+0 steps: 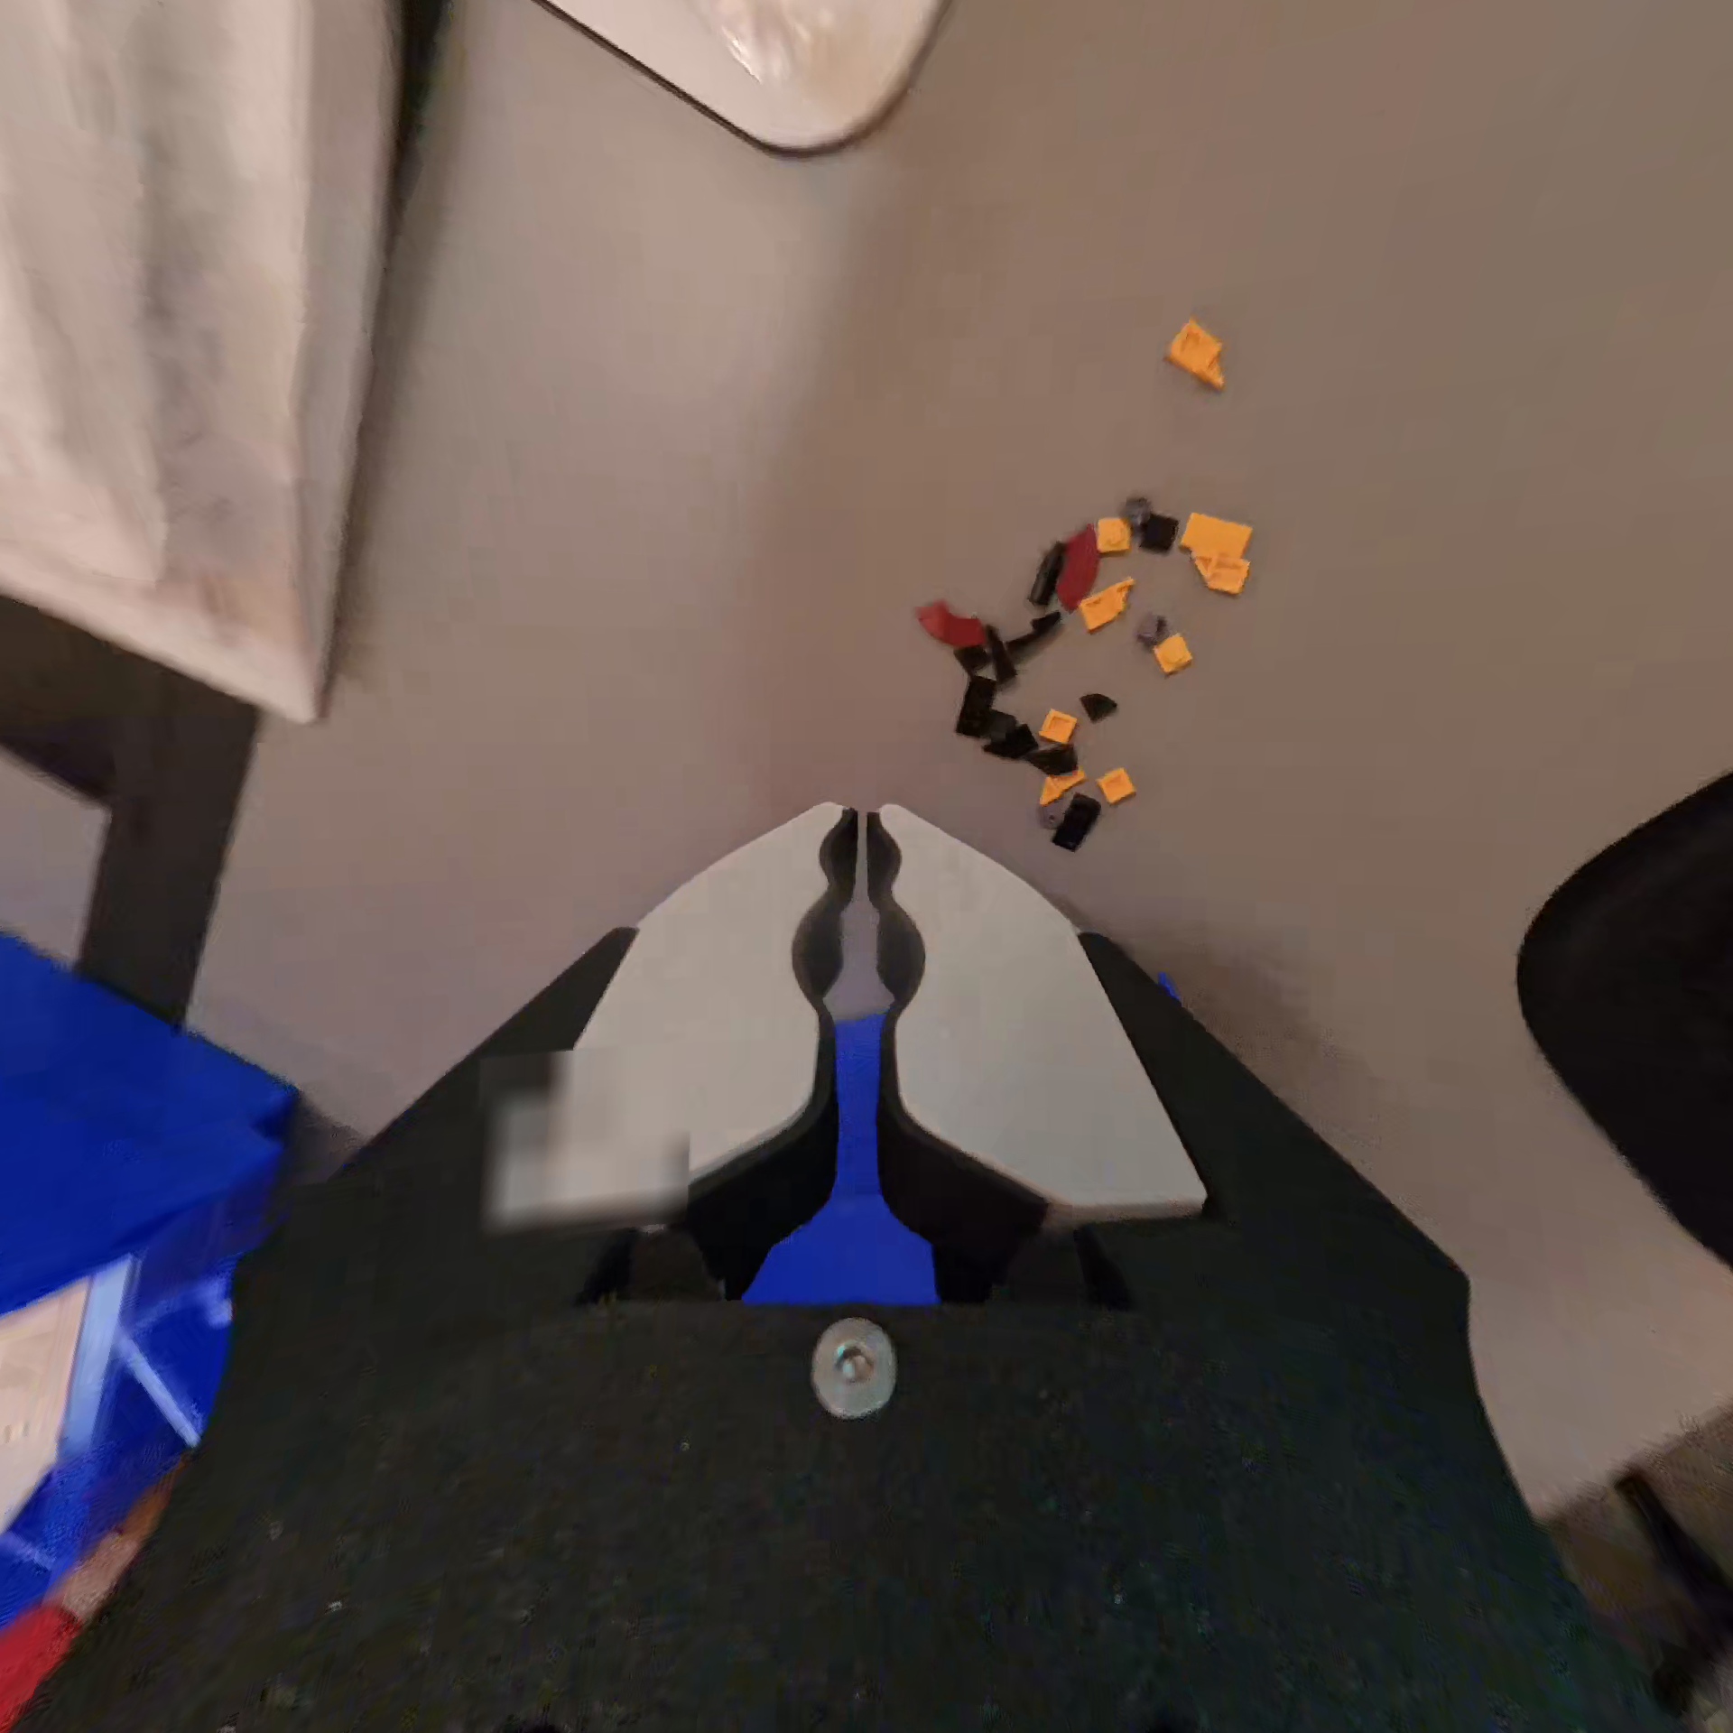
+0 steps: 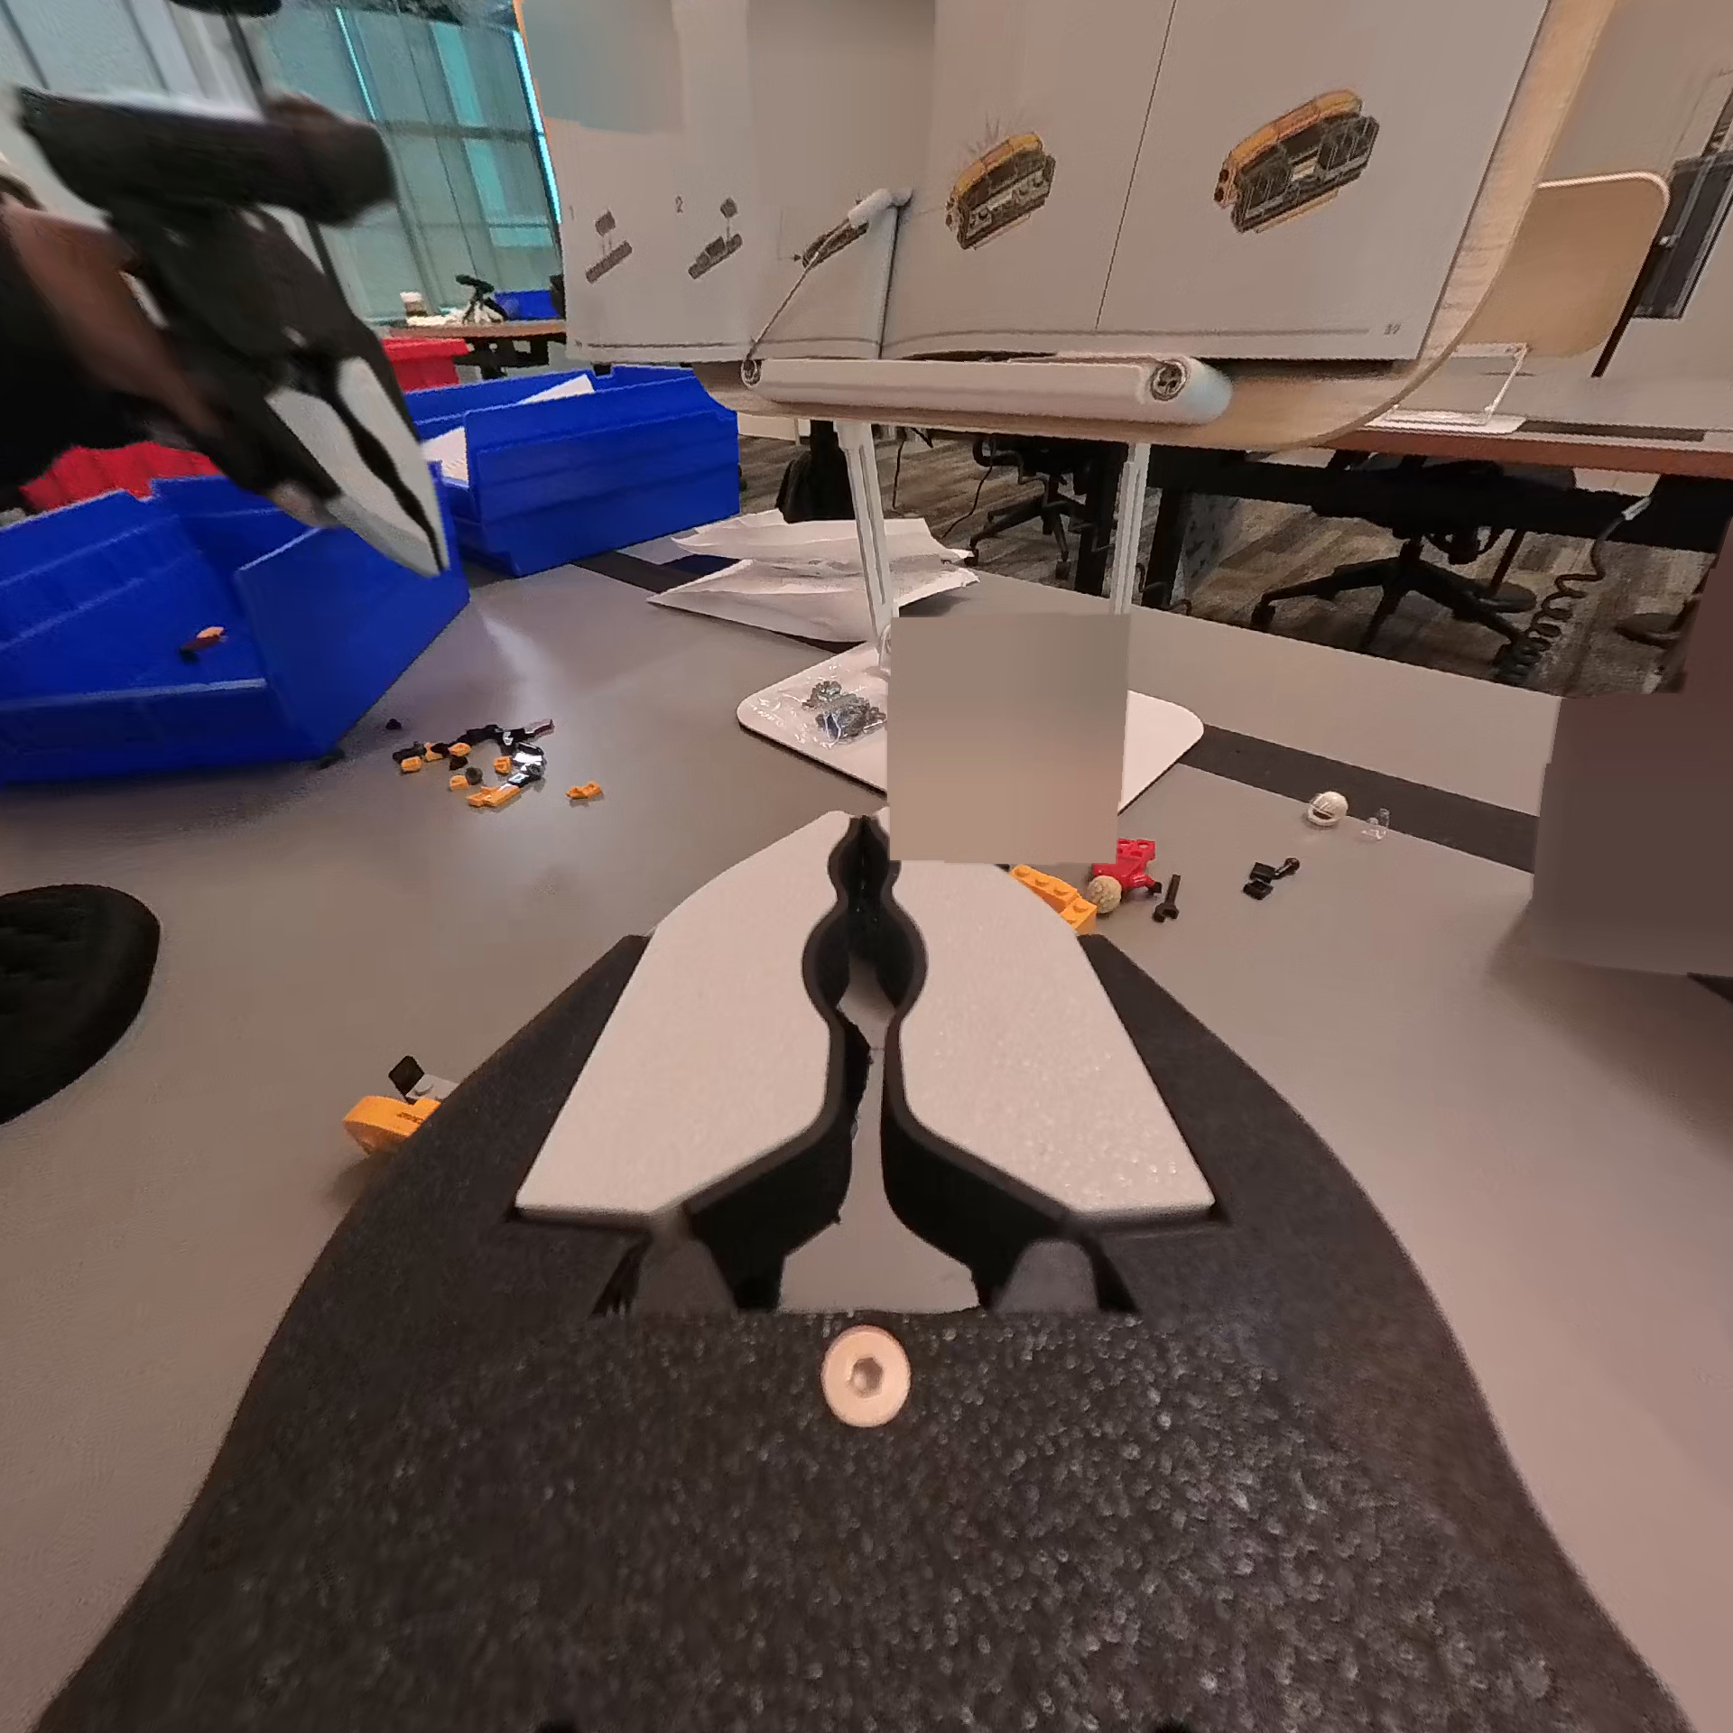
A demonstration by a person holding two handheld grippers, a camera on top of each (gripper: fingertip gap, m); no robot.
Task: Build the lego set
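We see the left gripper point(image 1: 865, 814) pressed together, empty, hanging above the grey table point(image 1: 656, 469), just left of the scattered orange, black and dark red lego pieces point(image 1: 1088, 656). Right gripper point(image 2: 867, 825) also closed, low over the table; whether it pinches anything, we cannot tell. Instruction booklet point(image 2: 1032, 188) on a stand at the far side.
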